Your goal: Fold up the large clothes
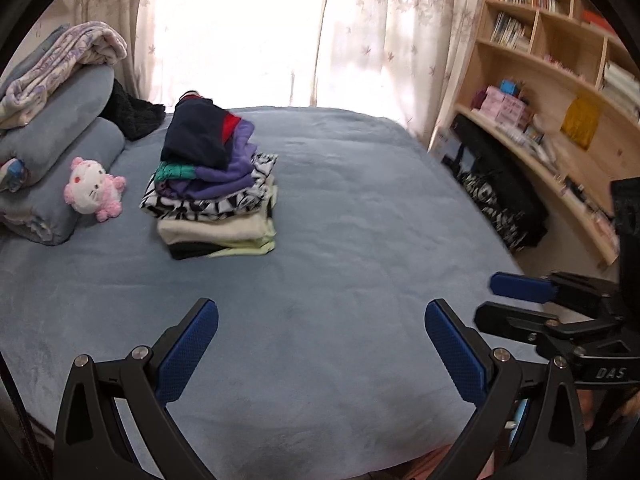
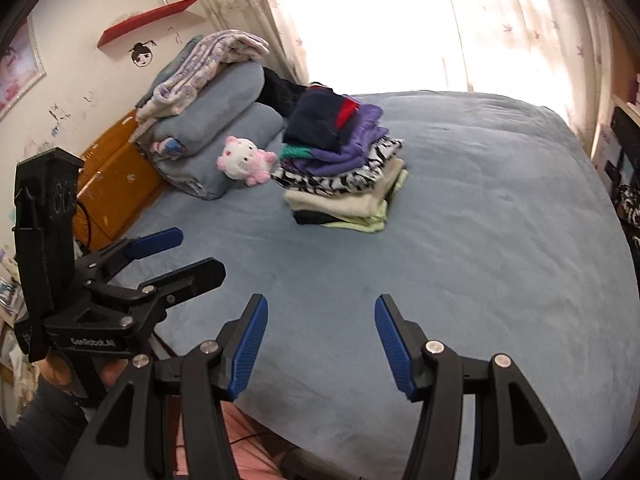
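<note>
Here I hold both tongs, left tongs (image 1: 322, 312) and right tongs (image 2: 318, 310), spread apart and empty above the blue bed (image 1: 360, 220); folded clothes stack (image 1: 216, 196) sits near curtains (image 1: 360, 20), bookshelf (image 1: 560, 80) alongside.

A pink plush toy (image 1: 93, 189) lies beside rolled blue blankets (image 1: 60, 136) — wooden bookshelf (image 1: 560, 80) alongside.

Matt plush bedspread (image 1: 340, 240), pale wooden bookshelf (image 1: 560, 92)

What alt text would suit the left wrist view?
A stack of folded clothes sits on a blue bed, beside a pink plush toy. The open, empty left gripper hovers in front, right gripper alongside.
</note>
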`<state>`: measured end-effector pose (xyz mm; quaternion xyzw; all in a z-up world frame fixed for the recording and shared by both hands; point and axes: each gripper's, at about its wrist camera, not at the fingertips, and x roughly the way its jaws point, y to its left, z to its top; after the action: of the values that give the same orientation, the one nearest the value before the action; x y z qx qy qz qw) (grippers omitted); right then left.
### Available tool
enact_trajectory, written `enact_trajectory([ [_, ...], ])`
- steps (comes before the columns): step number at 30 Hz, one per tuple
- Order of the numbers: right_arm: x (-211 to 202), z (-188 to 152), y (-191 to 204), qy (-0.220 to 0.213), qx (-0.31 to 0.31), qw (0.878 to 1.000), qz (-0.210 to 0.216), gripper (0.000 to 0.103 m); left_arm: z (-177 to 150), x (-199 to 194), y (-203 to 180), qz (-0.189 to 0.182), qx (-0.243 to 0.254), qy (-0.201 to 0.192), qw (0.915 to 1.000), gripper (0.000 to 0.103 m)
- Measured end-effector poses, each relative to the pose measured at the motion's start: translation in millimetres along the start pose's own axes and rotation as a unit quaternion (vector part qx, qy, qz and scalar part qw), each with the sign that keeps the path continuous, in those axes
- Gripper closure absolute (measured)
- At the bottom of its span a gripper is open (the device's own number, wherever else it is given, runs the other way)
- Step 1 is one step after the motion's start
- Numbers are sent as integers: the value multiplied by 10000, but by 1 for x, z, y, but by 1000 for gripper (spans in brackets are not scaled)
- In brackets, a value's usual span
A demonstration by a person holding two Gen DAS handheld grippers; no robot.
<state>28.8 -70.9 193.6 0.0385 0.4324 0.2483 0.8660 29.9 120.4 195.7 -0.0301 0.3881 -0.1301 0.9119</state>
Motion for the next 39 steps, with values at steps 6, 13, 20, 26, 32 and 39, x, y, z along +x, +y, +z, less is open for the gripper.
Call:
enact_trajectory([
  [6, 19, -47, -19, -299, 404, 9980, -396, 47, -51, 31, -6, 564, -133, -129, 9982, 1],
  [13, 51, -91, -29, -208, 592, 9958, -662, 47, -92, 53, -13, 778, -294, -124, 9965, 1],
  [20, 60, -106, -26, -413, 581, 9908, -1154, 47, -111, 68, -14, 1030, -323, -13, 9942, 1],
  [26, 65, -111, -27, -427, 652, 9920, -997, 47, -116, 79, -8, 1058, -485, 165, 9931, 1],
  [32, 72, -116, -27, -395, 665, 9916, -1035, 47, -123, 83, -7, 1145, -529, 199, 9918, 1],
  [39, 81, -120, -31, -339, 784, 9917, -957, 47, -128, 89, -2, 1234, -571, 259, 9904, 1],
])
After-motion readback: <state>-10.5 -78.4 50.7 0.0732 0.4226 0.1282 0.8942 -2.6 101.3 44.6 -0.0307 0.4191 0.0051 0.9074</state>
